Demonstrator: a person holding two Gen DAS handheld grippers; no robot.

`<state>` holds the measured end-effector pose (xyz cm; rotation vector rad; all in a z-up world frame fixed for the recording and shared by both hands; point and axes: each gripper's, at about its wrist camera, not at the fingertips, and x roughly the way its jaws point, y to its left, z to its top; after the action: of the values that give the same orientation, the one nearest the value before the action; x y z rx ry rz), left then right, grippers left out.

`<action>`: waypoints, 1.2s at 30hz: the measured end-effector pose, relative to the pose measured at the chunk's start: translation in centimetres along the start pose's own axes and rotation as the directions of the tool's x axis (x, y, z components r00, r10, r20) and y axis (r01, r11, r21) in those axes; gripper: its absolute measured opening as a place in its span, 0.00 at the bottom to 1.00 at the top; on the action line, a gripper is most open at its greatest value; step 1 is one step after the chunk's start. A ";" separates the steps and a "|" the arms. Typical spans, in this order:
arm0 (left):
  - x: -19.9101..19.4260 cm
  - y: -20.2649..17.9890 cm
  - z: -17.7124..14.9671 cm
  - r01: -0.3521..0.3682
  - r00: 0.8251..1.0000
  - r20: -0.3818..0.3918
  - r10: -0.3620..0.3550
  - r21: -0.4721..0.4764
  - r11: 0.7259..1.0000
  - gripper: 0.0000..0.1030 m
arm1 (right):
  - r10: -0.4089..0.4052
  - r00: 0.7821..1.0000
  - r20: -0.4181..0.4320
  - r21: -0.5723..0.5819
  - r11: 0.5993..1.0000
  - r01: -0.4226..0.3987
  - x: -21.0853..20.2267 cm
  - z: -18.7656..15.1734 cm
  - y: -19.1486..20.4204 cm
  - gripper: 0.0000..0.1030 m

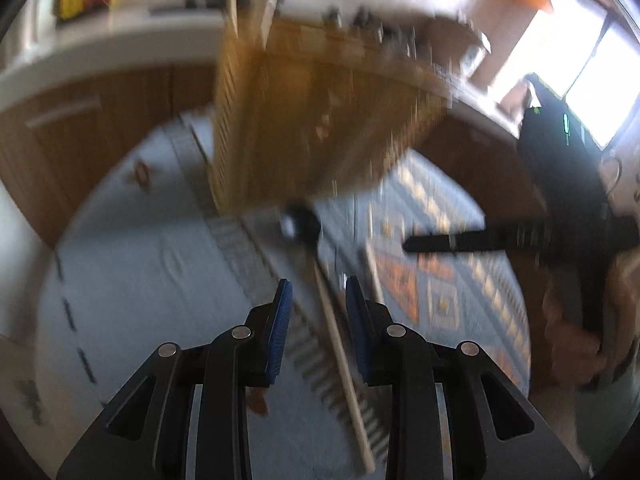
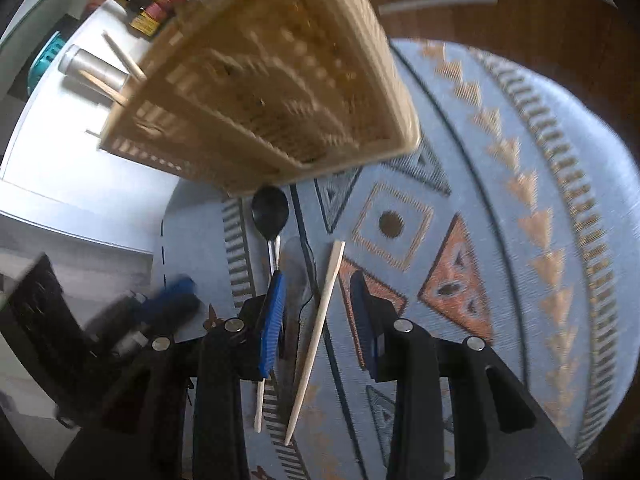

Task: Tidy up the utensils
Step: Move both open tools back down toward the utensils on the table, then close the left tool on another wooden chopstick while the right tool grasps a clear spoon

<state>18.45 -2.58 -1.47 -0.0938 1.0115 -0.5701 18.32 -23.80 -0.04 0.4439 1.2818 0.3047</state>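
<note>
Both claws fill the lower frames: the left gripper (image 1: 318, 304) and the right gripper (image 2: 316, 300) each stand partly spread, pads pinching nothing, angled down at the patterned cloth (image 2: 500, 184), probably to choose a pick; largest above them, the slatted basket (image 2: 272, 80) occupies the upper centre, likely the destination, some sticks already standing at its upper-left side; below its lower edge lies the black spoon (image 2: 270, 212), bowl toward the basket, handle running to the right claw's left pad; the loose chopstick (image 2: 320, 328) lies between that claw's pads, apparently untouched.
</note>
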 end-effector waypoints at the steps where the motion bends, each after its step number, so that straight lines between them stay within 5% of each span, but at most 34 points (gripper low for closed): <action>1: 0.6 -0.2 -0.6 -0.002 1.000 -0.025 0.002 0.015 1.000 0.26 | 0.001 1.000 -0.005 0.000 1.000 -0.001 0.4 0.1 0.2 0.30; 6: 3.0 -1.2 -2.9 -0.022 0.992 -0.122 0.031 0.077 0.997 0.26 | -0.032 0.999 -0.015 -0.040 0.999 0.032 2.0 0.4 2.2 0.30; 13: 3.4 -2.6 -3.9 -0.110 0.988 -0.094 0.126 0.161 0.981 0.27 | -0.151 0.987 0.053 -0.155 0.975 0.158 3.4 0.4 5.5 0.30; 23: 3.5 -3.9 -5.4 -0.193 0.979 -0.028 0.201 0.183 0.964 0.29 | -0.135 0.991 -0.018 -0.140 0.981 0.131 7.6 0.3 6.5 0.30; 26: 3.3 -4.4 -6.5 -0.294 0.954 0.010 0.299 0.215 0.931 0.11 | -0.153 0.988 -0.014 -0.172 0.974 0.149 7.8 -0.3 7.1 0.30; 27: 3.6 -5.2 -7.0 -0.371 0.927 0.034 0.373 0.235 0.899 0.06 | -0.164 0.986 -0.012 -0.183 0.970 0.159 7.9 -0.7 7.2 0.30; 28: 3.6 -5.5 -7.5 -0.421 0.905 0.052 0.422 0.248 0.872 0.06 | -0.178 0.984 -0.007 -0.197 0.965 0.173 8.0 -1.0 7.5 0.30; 30: 3.5 -5.9 -8.3 -0.449 0.892 0.081 0.444 0.248 0.858 0.06 | -0.202 0.979 -0.001 -0.223 0.955 0.197 8.5 -1.7 8.2 0.30; 36: 1.4 -3.1 -8.9 -0.419 0.907 0.075 0.414 0.062 0.906 0.05 | -0.290 0.956 0.052 -0.337 0.896 0.290 10.0 -3.4 10.5 0.28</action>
<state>10.43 -4.28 -6.29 0.1722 0.9140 -0.2107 17.98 -9.51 -4.24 -0.0465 1.2443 0.2665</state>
